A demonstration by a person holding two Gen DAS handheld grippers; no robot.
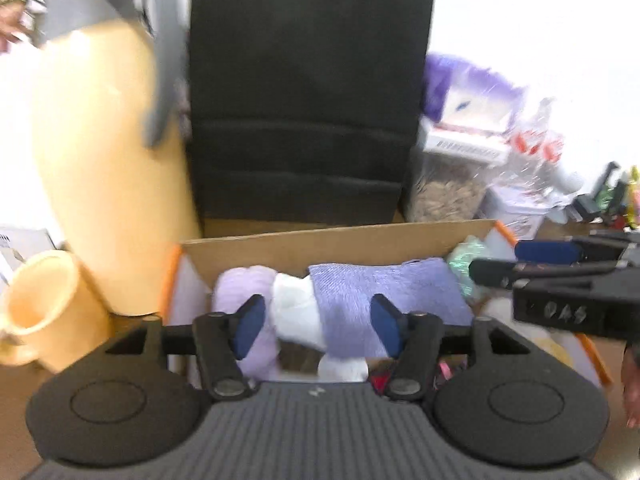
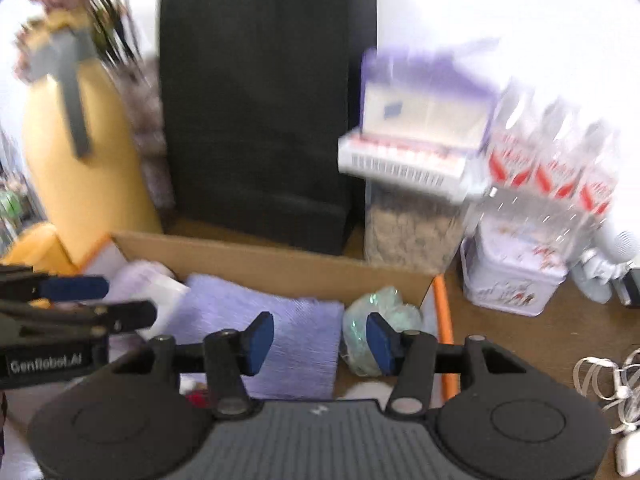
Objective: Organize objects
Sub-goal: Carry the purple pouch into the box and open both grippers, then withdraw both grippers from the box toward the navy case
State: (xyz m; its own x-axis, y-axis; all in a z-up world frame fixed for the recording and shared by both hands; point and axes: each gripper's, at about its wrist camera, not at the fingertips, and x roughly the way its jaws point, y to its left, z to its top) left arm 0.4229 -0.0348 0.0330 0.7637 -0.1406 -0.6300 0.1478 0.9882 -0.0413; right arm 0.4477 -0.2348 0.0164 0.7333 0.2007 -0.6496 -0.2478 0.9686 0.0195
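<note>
An open cardboard box (image 1: 320, 242) (image 2: 260, 258) sits on the table with soft things inside. A purple knitted cloth (image 1: 384, 292) (image 2: 280, 332) lies across a white sock (image 1: 296, 308) and a lilac bundle (image 1: 244, 284). A shiny green wrapped item (image 2: 380, 312) (image 1: 468, 256) lies at the box's right end. My left gripper (image 1: 318, 326) is open above the cloth and sock, holding nothing. My right gripper (image 2: 320, 340) is open above the box between the cloth and the green item, empty. Each gripper shows in the other's view: right (image 1: 532, 260), left (image 2: 100, 300).
A tall black paper bag (image 1: 308, 92) (image 2: 264, 108) stands behind the box. A yellow jug (image 1: 104, 152) and yellow cup (image 1: 44, 308) stand at left. A clear jar with a white lid (image 2: 408, 232), bottles (image 2: 556, 160) and a tin (image 2: 512, 280) stand at right. White cables (image 2: 612, 384) lie far right.
</note>
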